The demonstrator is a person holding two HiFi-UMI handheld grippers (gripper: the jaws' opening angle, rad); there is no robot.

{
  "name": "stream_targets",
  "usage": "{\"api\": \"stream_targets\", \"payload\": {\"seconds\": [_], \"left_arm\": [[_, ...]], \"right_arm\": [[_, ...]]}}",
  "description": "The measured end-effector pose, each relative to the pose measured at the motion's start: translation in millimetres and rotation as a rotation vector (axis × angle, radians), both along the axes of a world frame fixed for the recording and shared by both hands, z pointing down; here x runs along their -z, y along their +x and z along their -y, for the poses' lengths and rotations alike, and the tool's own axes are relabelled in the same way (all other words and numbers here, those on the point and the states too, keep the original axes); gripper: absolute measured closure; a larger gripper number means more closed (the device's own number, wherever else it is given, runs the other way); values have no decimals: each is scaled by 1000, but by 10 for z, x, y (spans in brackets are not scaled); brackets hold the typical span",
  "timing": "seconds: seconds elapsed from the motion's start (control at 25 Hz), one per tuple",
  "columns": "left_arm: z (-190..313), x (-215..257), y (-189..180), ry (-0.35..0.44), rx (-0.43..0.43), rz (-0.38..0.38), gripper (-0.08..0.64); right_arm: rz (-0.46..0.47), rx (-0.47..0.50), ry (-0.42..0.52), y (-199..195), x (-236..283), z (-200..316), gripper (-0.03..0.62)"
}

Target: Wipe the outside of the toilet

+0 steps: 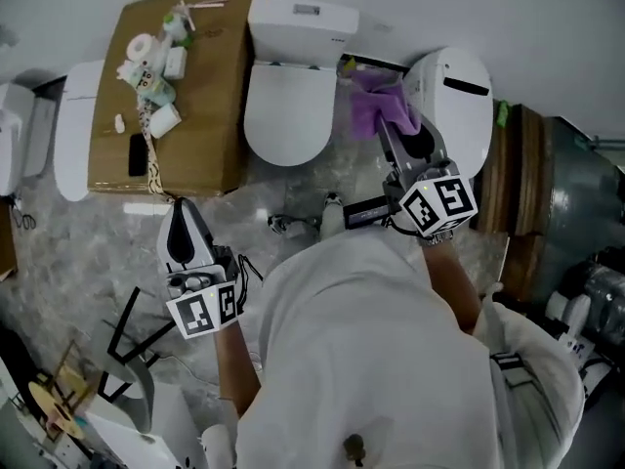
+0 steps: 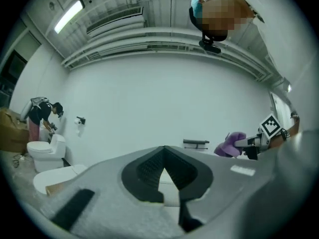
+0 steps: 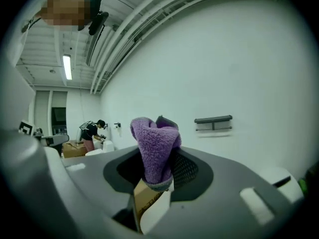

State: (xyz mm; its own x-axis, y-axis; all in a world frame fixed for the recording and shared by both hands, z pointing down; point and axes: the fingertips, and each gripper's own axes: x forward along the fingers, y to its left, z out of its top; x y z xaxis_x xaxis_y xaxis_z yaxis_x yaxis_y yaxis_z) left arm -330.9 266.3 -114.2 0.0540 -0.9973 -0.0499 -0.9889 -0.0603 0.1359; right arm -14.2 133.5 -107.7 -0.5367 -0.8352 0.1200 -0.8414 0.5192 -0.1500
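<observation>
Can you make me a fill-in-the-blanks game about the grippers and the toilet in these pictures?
1. The right gripper is shut on a ___ cloth.
2. The left gripper is shut and holds ___.
3. The paper rolls sit on a brown ___ beside the toilet.
Missing words: purple; nothing; box.
</observation>
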Motion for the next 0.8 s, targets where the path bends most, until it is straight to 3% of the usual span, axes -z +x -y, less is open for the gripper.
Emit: {"api": "stream_targets", "payload": {"seconds": [0.2,0.44,0.64,0.8], "left_arm": [[115,-184,536,-24,-114,-84,555],[-56,-157,1479,-31,-278,-52,555],[-434,-99,2119,-38,-305,-28,555],[-764,-46,2195,-32,-244,-23,554]], "right_arm": [[-17,-101,11,604,9,-349,457],[27,-181,37,1337,39,-869,457],[76,-197,42,1914,3,-1339,457],[95,-153,30,2002,-138,-1587,457]]}}
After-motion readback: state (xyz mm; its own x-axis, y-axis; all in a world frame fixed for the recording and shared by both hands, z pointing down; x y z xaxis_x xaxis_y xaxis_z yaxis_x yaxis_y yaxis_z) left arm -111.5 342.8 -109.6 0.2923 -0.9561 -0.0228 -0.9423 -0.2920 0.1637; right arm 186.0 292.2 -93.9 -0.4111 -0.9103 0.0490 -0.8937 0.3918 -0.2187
